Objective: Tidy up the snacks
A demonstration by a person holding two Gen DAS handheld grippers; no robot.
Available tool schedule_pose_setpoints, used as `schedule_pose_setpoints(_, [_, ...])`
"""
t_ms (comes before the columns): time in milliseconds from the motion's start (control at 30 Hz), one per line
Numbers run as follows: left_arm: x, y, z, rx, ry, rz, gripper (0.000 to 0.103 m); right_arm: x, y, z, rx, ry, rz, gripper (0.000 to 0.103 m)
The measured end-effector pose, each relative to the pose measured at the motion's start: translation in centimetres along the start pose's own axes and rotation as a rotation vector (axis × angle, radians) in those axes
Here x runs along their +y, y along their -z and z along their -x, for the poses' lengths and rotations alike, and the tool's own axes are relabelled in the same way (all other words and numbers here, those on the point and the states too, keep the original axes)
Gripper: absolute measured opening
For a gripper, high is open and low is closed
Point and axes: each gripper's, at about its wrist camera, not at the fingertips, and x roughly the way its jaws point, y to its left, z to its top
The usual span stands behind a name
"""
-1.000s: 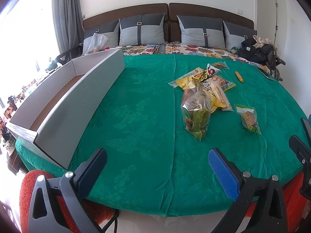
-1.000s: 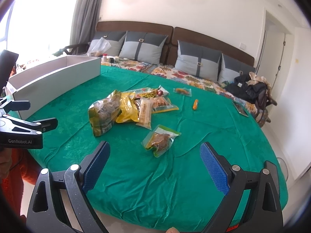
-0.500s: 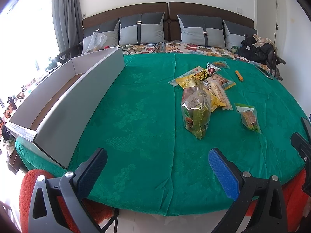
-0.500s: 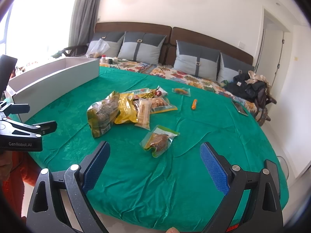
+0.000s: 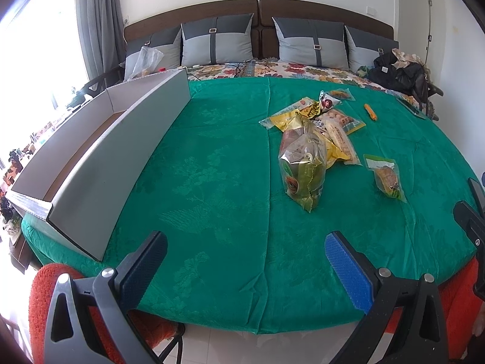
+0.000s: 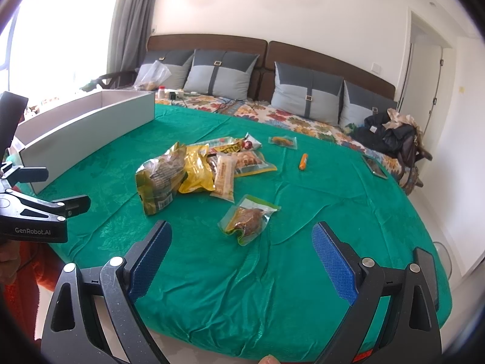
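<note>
On the green cloth, one long grey box stands at the left edge. One lone snack pack lies nearest. Just past it sits a heap of about five bags, then one small packet and one orange stick. Four pillows line the headboard. Both tongs, left gripper and right gripper, gape wide, holding and touching nothing.
</note>
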Motion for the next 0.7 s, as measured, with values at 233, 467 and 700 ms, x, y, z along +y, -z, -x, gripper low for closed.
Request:
schedule_pose_setpoints(233, [0.02, 0.05, -0.17, 0.009, -0.001, -0.001, 0.103, 0.00, 0.02, -0.01, 0.000, -0.002, -0.002, 0.096])
schedule_pose_setpoints(467, [-0.01, -0.03, -0.42, 0.016, -0.002, -0.001, 0.103, 0.02, 0.05, -0.05, 0.001, -0.004, -0.005, 0.096])
schedule_pose_setpoints(700, [-0.13, 0.05, -0.63, 0.020, -0.002, -0.005, 0.103, -0.14, 0.01, -0.12, 0.002, -0.004, -0.004, 0.096])
